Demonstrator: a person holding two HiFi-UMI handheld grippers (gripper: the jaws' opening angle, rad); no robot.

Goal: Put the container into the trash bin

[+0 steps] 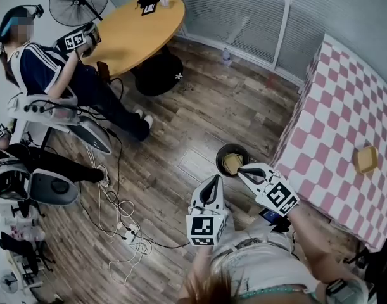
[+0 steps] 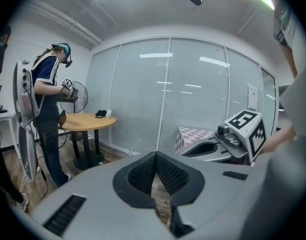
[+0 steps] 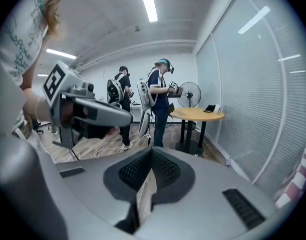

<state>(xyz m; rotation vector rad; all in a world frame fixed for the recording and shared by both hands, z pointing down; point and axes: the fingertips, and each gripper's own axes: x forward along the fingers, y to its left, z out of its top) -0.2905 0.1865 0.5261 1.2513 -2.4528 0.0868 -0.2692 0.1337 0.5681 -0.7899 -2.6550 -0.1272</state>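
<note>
A small black round trash bin point(image 1: 220, 154) stands on the wood floor beside the checkered table. A yellowish container point(image 1: 232, 163) lies inside it. My right gripper point(image 1: 239, 168) hangs over the bin's near rim with its jaws shut and nothing between them; in the right gripper view point(image 3: 153, 151) the pads meet. My left gripper point(image 1: 212, 178) is just left of the bin, also shut and empty, with its tips together in the left gripper view point(image 2: 155, 154). A second yellow container point(image 1: 365, 159) sits on the checkered table.
The pink-and-white checkered table point(image 1: 345, 119) fills the right side. A round wooden table point(image 1: 136, 27) and a fan point(image 1: 79, 2) stand at the far left, with a person point(image 1: 50, 71) holding grippers nearby. Cables point(image 1: 117, 214) and equipment lie on the floor at left.
</note>
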